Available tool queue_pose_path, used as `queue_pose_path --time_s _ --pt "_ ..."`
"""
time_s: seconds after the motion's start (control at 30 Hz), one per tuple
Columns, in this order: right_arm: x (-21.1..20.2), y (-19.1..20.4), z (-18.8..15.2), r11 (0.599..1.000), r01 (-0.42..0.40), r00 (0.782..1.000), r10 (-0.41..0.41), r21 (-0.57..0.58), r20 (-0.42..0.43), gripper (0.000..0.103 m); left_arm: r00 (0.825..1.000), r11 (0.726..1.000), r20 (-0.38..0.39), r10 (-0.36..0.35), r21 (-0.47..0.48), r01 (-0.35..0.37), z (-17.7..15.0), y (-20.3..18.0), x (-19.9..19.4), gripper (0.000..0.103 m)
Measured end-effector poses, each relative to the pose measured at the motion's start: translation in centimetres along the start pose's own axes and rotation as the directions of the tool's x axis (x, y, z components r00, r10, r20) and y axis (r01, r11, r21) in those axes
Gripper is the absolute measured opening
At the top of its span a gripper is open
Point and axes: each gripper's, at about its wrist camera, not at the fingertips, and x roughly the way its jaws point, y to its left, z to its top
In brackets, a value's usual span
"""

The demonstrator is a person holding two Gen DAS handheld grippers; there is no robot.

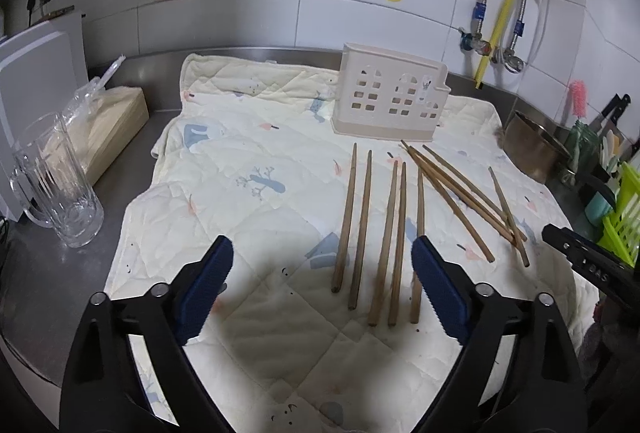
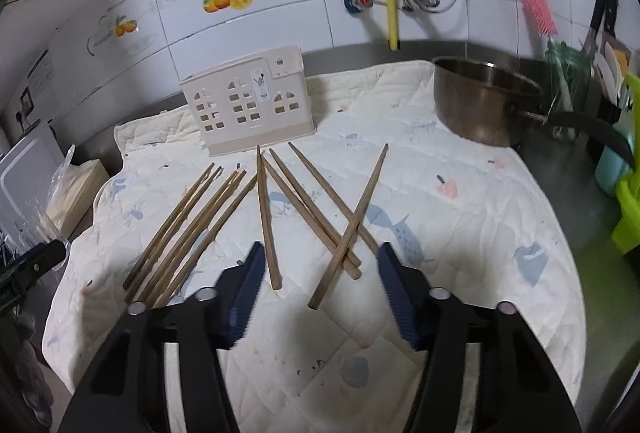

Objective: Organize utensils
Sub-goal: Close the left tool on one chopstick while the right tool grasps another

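Note:
Several wooden chopsticks lie on a pale quilted cloth (image 1: 260, 153). One group lies side by side (image 1: 362, 225), another lies crossed to its right (image 1: 452, 193). Behind them stands a beige plastic utensil holder (image 1: 390, 93) with window-shaped holes. My left gripper (image 1: 322, 249) is open just above the near ends of the side-by-side group. In the right wrist view, my right gripper (image 2: 322, 253) is open over the near ends of the crossed chopsticks (image 2: 304, 209), its pads clear of them. The side-by-side group (image 2: 188, 229) lies to its left and the holder (image 2: 248, 101) behind.
A glass mug (image 1: 56, 177), a wooden box (image 1: 116, 121) and a white board (image 1: 32, 73) stand left of the cloth. A steel pot (image 2: 484, 101), a pink brush (image 2: 538, 9) and a green basket (image 2: 630, 201) stand on the right. A tiled wall with pipes lies behind.

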Motion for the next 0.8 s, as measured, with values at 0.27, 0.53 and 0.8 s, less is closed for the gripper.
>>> queue_pose_path --time_s 0.27,0.53,0.8 --pt "2.7 0.1 0.3 0.997 0.046 0.999 -0.046 0.069 -0.011 0.026 0.999 0.999 -0.016 -0.028 -0.023 0.028 -0.3 1.6 1.0 0.069" --pt "5.1 0.0 0.6 0.990 0.113 0.993 -0.111 0.086 -0.034 0.018 0.997 0.997 -0.039 -0.070 -0.039 0.069 -0.5 2.6 2.4 0.060" --pt "6.6 -0.4 0.7 0.984 0.152 0.987 -0.145 0.091 -0.070 0.013 0.993 0.994 -0.062 -0.105 -0.034 0.103 -0.6 3.0 3.9 0.056"
